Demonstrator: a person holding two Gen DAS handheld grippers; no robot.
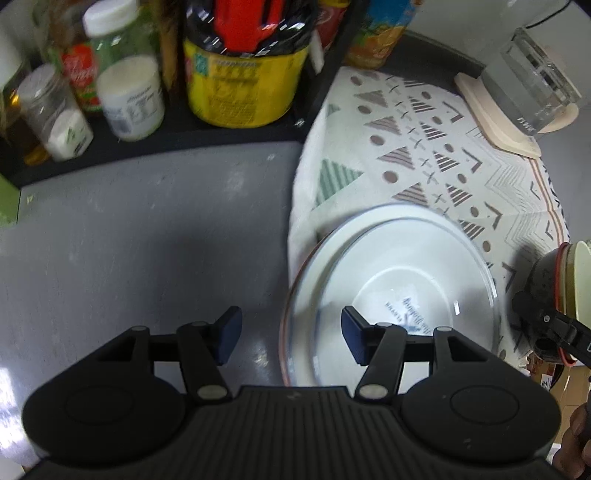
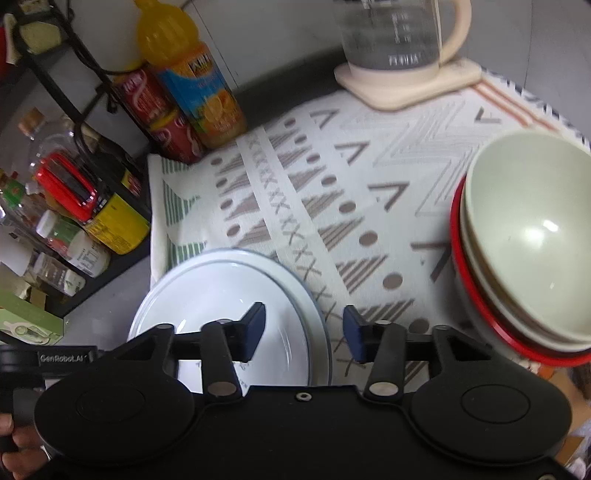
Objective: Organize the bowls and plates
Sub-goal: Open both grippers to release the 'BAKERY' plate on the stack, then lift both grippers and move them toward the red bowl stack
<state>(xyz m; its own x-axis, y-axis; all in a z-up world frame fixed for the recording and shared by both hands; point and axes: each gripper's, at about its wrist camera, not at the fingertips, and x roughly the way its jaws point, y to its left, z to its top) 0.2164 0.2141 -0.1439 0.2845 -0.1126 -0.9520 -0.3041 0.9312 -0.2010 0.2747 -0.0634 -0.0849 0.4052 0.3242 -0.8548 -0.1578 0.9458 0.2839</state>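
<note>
On the grey bench point(image 1: 147, 229) lies a patterned cloth point(image 2: 332, 184), and at its near left corner stands a stack of plates point(image 1: 388, 266): a clear glass plate on top of white ones, partly over the cloth edge and partly over the bare bench. The left gripper point(image 1: 291, 338) hangs above the left rim of this stack with its jaws apart; nothing is between the blue pads point(image 1: 229, 332), and they touch nothing. The right gripper point(image 2: 304, 332) is also parted and empty; it hovers over the right edge of the same plates point(image 2: 229, 295), one pad over the plate and the other over the cloth.

To the right on the cloth stands a stack of bowls point(image 2: 528, 240), pale green ones nested in a bowl with a red rim, well apart from the plates. At the far edge of the cloth a glass kettle point(image 2: 391, 33) sits on a cream base point(image 2: 406, 81). Left of the cloth a black rack point(image 1: 155, 136) holds jars and bottles; an orange juice bottle point(image 2: 199, 81) and red cans point(image 2: 162, 118) stand beside it. A hand point(image 2: 18, 454) is seen at the lower left in the right wrist view.
</note>
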